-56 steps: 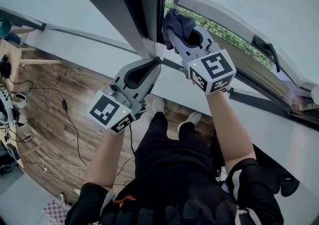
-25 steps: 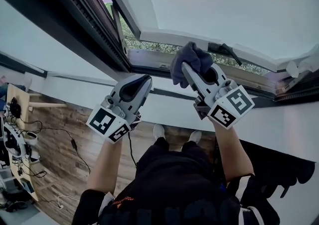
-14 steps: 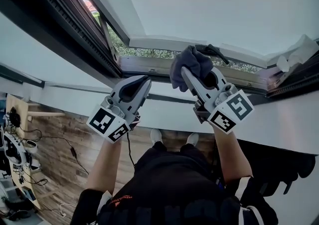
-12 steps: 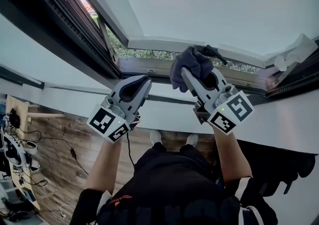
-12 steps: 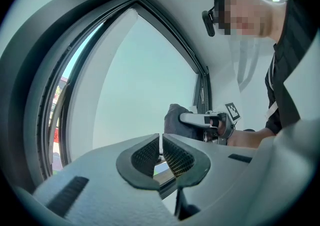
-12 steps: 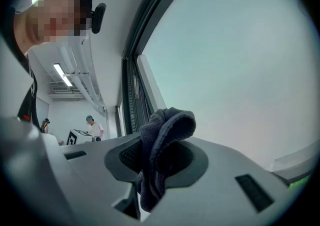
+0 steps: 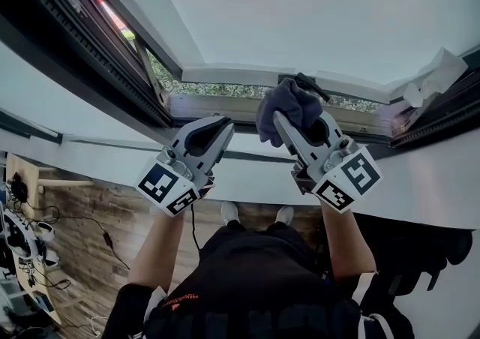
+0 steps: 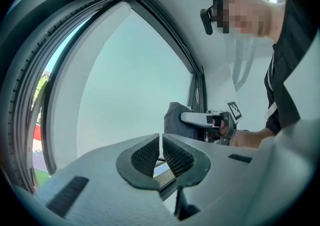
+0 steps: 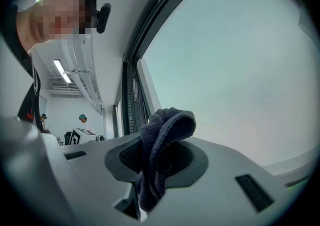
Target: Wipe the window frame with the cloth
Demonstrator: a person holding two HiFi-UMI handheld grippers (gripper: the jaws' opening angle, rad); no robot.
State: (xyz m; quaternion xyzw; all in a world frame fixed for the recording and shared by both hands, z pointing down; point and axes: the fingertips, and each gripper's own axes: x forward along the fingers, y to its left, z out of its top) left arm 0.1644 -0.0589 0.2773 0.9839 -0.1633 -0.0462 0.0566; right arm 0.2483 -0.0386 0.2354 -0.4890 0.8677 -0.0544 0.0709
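My right gripper (image 7: 279,118) squeezes the cloth (image 7: 294,100) near the window frame (image 7: 217,106). At its nine o'clock, my left gripper (image 7: 225,124) is closed, empty.

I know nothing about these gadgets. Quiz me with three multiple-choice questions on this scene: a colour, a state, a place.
1. What colour is the cloth? A white; B bright red; C dark grey.
2. The left gripper's jaws are: A shut, empty; B wide open; C shut on the cloth.
3. The cloth sits: A in the left gripper; B in the right gripper; C in neither.
Answers: 1 C, dark grey in every view. 2 A, they nearly touch with nothing between. 3 B, it bunches between that gripper's jaws.
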